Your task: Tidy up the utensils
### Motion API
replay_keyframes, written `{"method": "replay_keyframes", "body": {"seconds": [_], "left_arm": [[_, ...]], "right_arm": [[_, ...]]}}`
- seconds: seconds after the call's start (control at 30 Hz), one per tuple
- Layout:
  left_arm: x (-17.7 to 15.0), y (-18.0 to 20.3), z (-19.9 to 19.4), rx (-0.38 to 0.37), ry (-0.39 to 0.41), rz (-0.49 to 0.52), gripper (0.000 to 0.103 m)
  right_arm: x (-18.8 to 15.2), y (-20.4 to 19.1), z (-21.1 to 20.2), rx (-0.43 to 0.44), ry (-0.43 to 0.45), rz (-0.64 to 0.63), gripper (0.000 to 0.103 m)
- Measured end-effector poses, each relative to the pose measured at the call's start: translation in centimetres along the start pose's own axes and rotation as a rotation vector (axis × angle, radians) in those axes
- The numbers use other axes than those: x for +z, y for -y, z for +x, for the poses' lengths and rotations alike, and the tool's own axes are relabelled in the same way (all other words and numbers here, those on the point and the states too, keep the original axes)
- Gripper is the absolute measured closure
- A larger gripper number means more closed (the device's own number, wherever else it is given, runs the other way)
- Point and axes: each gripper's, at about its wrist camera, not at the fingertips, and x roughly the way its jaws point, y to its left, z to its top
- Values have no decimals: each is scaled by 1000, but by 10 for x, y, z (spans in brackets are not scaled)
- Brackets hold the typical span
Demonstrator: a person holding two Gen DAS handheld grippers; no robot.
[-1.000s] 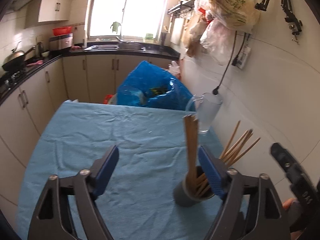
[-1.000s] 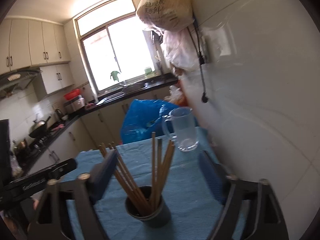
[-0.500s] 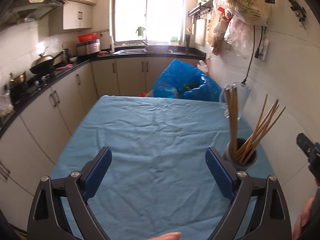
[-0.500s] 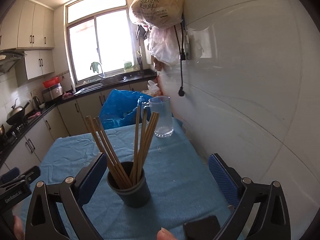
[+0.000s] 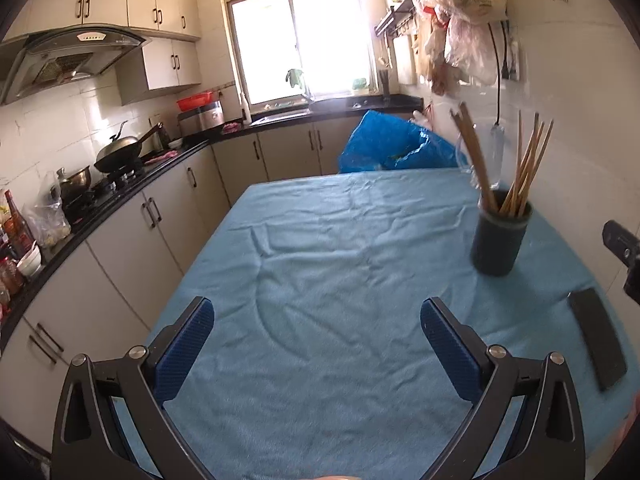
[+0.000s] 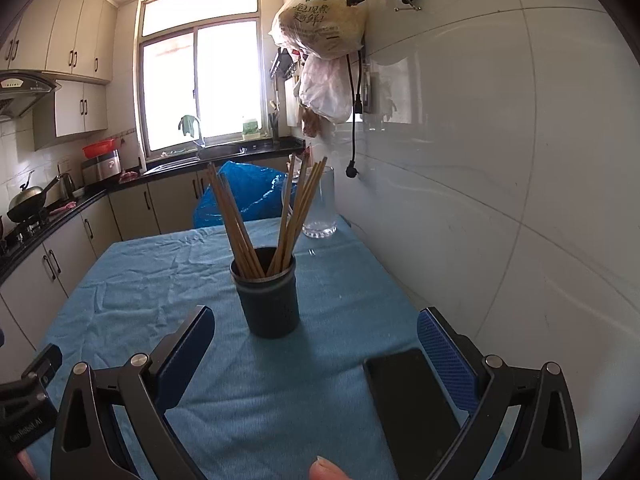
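A dark round holder stands upright on the blue tablecloth, with several wooden chopsticks leaning in it. In the left wrist view the holder with its chopsticks is at the right, far ahead of my left gripper, which is open and empty over the cloth. My right gripper is open and empty, just short of the holder, which sits between and beyond its fingertips.
A black phone lies flat on the cloth by the right gripper's right finger; it also shows in the left wrist view. A clear glass jug stands at the table's far end by the white tiled wall. A blue bag is behind the table. Kitchen counters run along the left.
Both grippers have pulled back from the holder and stayed open. The holder now sits farther ahead, and the phone has come into view.
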Motion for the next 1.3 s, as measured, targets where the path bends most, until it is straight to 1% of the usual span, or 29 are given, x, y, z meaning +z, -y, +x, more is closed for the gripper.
{"method": "replay_keyframes", "body": {"seconds": [0.1,0.23,0.33,0.67,1.3], "left_arm": [[-7,-4,6,-22,-40,-19,0],[-12,-8,9,-14,-56,-45,0],[-12,-9,9,-25,-54,-55,0],[-14,3,12,-53,-76,-30,0],[-16,12,22,-55,-101,-7,0]], "right_arm": [[-6,-5,3,5,-23,-10,0],[-10,-11,1,-3,-17,-24,0],[-9,-12,-2,-3,-4,-27,0],[-13,-13,4,-7,-32,-39,0],[-16,-14,15,-8,-76,-47,0]]}}
